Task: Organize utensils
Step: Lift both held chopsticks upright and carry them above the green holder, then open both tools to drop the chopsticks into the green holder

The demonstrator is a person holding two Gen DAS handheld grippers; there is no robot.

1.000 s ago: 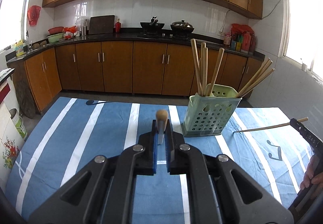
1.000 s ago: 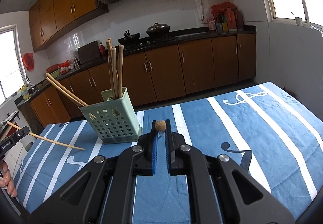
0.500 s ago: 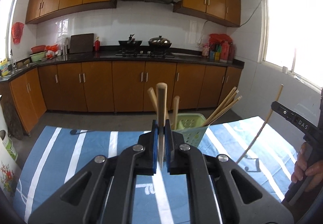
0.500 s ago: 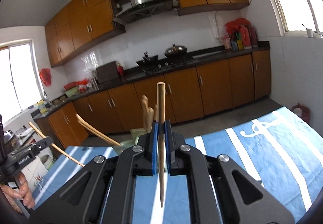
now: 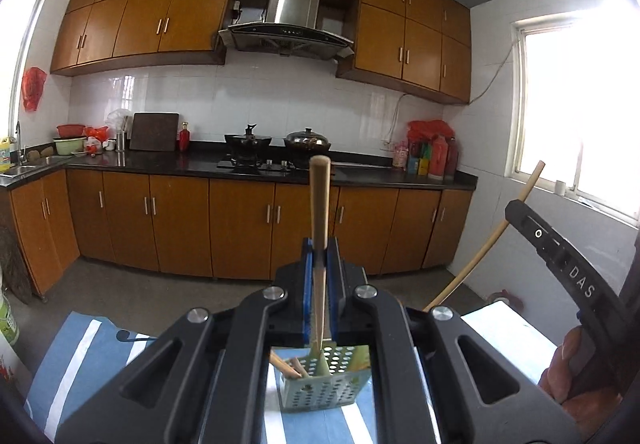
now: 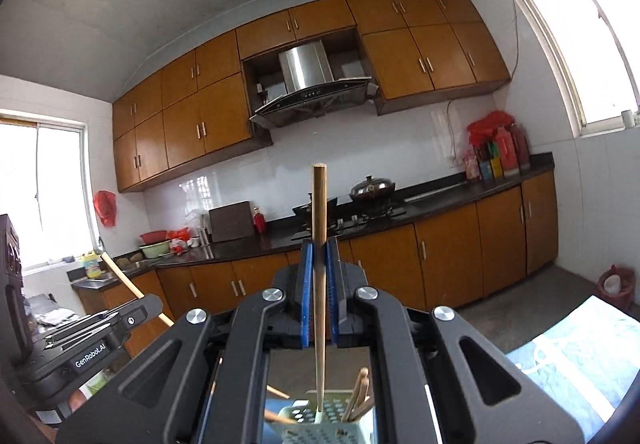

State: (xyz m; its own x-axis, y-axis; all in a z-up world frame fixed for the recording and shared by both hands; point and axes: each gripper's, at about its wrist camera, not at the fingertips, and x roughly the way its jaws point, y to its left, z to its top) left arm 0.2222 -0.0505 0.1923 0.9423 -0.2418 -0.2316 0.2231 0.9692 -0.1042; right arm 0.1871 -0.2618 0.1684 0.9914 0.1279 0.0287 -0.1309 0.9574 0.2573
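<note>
Jaws of both grippers closed tight, each pinching one wooden stick upright between blue pads

Behind: brown cabinets (image 5: 240,232) along the whole back wall, black countertop (image 5: 200,164) over the lower row, steel range hood (image 5: 292,20) in the upper row, wok (image 5: 248,142) and lidded pot (image 5: 307,140) on the stove, red bottles (image 5: 440,156) at the counter's right end, bright window (image 5: 576,100) on the right wall

Below: blue-and-white striped tablecloth (image 5: 80,360), mostly hidden by the gripper bodies

Left gripper (image 5: 320,284) clamped on a thick wooden utensil handle (image 5: 320,204), rounded top standing well above the fingertips, lower end pointing down at the pale green perforated utensil holder (image 5: 320,392) seen through the gap in the frame, a few sticks already leaning inside; whether the tip touches the holder not discernible

Right gripper (image 6: 320,280) clamped on a thin chopstick (image 6: 320,224), lower end reaching down to the same green holder (image 6: 316,424); inside or just above, not clear

Seen from the left camera at far right: a hand (image 5: 568,376) around the other gripper, its chopstick (image 5: 492,236) slanting up toward the window
</note>
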